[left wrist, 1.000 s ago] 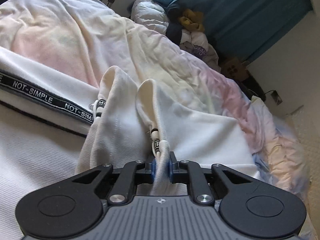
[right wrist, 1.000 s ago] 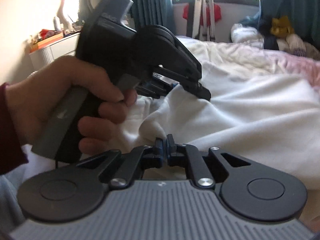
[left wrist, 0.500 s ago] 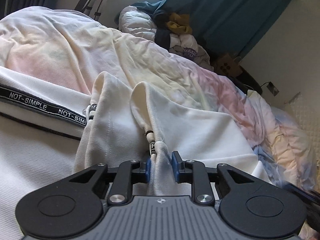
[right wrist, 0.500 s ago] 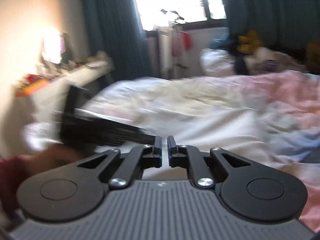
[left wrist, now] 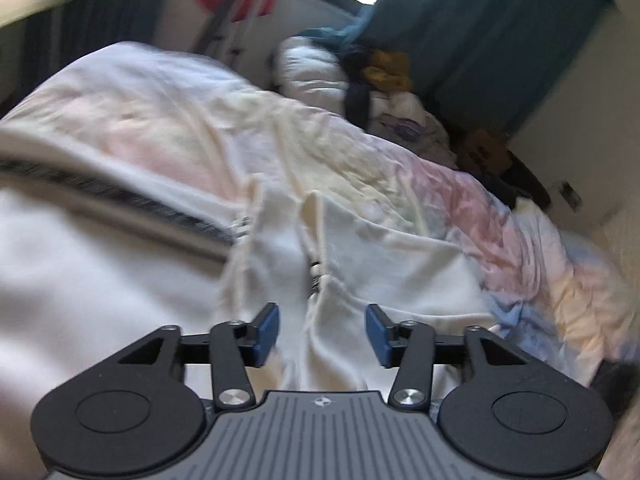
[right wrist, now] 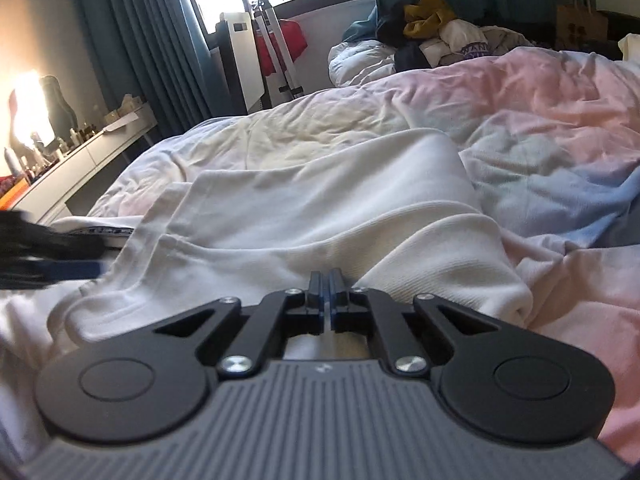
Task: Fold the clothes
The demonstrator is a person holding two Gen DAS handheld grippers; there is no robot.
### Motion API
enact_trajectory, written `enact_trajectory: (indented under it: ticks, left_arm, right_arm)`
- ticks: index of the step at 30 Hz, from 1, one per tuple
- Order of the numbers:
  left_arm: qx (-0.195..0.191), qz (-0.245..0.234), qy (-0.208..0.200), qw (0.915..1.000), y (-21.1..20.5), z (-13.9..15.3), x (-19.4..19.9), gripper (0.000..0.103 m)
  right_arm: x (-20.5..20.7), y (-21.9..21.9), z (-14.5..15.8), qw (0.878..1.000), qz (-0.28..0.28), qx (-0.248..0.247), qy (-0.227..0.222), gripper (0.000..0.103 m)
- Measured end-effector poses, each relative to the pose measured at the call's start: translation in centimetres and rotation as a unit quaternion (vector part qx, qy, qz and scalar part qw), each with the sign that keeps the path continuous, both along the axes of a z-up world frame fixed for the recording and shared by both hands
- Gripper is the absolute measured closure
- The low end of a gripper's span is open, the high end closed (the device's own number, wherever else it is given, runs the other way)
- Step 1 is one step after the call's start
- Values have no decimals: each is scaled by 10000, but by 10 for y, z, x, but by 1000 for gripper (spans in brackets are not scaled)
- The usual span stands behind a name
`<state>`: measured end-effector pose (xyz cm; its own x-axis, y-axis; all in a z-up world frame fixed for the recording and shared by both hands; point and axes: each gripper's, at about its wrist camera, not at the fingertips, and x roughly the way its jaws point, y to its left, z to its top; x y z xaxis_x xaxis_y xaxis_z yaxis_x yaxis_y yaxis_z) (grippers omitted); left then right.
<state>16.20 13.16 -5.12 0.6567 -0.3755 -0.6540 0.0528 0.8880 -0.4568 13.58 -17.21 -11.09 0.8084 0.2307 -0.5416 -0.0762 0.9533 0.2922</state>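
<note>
A white hooded garment [left wrist: 400, 264] lies on the bed, its drawstring [left wrist: 314, 272] running down toward my left gripper [left wrist: 322, 334]. The left jaws are opening; a fold of the white cloth lies between the blue pads [left wrist: 267, 332] without being pressed. A black lettered band [left wrist: 120, 196] crosses the cloth at the left. In the right wrist view the same white garment [right wrist: 320, 208] spreads ahead of my right gripper [right wrist: 329, 292], which is shut with nothing seen between its fingers. The left gripper [right wrist: 48, 256] shows there as a dark blur at the left edge.
A pastel pink and blue duvet [right wrist: 540, 100] covers the bed. A heap of clothes [right wrist: 440, 32] sits at the far end by teal curtains. A white desk [right wrist: 80, 160] with small items stands at the left, with a folded stand [right wrist: 264, 40] under the window.
The left jaws have spread and let go of the drawstring and cloth, and the gripper has risen and pulled back. The right gripper has swung right, away from the left hand, and stays shut.
</note>
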Motion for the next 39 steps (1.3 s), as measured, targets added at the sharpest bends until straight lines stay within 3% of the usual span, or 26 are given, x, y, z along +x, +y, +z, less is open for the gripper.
enact_trajectory:
  ticks: [3,6,10,13,16,19,23,25,29,30,32,34,36,37,39]
  left_arm:
    - [-338,505,40,9981,39,19,-31,23]
    - [-723,1105,116,9912,88,31,-69,17]
    - [-651,1877,161,9799,142,33,-110,4]
    - [-1357,2760,275,9511,174,20,-132,3]
    - [-2065,3093,587,9264,191,1,-135,4]
    - [-2568,3220,793,9078,202,-16,-133,4]
    - [-2731,3503,1062,8897,211,-35,-122,7]
    - [-2761,3546,1052,8871,214,-42,-114,8]
    - [-2540,3600,855,8936,219,-44,-94,11]
    - [-2358,3705,779,8950,221,-43,-90,22]
    - [-2034,4019,621,8906,228,-39,-82,31]
    - [-2106,4094,489,8864,235,-41,-77,32]
    - [-2038,4140,396,8863,238,-43,-75,49]
    - [-1984,4165,352,8865,239,-43,-74,53]
    - [-1855,4086,189,8935,240,-40,-73,68]
  right_arm:
    - [0,3,2,9999,4,-120,13,100]
    - [-1,4,5,9999,-14,-122,65,100]
    - [-4,2,7,9999,-46,-78,111,100]
    - [-5,3,9,9998,-75,-77,146,99]
    - [-11,5,11,9997,-66,-98,196,99]
    - [-17,8,14,9997,-30,-78,224,95]
    - [-21,13,16,9997,-1,-116,233,95]
    - [-20,15,15,9996,-4,-149,238,95]
    - [-17,19,13,9996,30,-150,221,95]
    - [-17,21,14,9998,68,-115,159,94]
    - [-23,25,19,9999,58,-63,-96,94]
    - [-33,35,31,9979,378,47,-525,94]
    - [-35,49,32,9961,573,-150,-651,94]
    - [-36,57,32,9949,669,-250,-712,94]
    - [-23,66,16,9967,733,-253,-220,94]
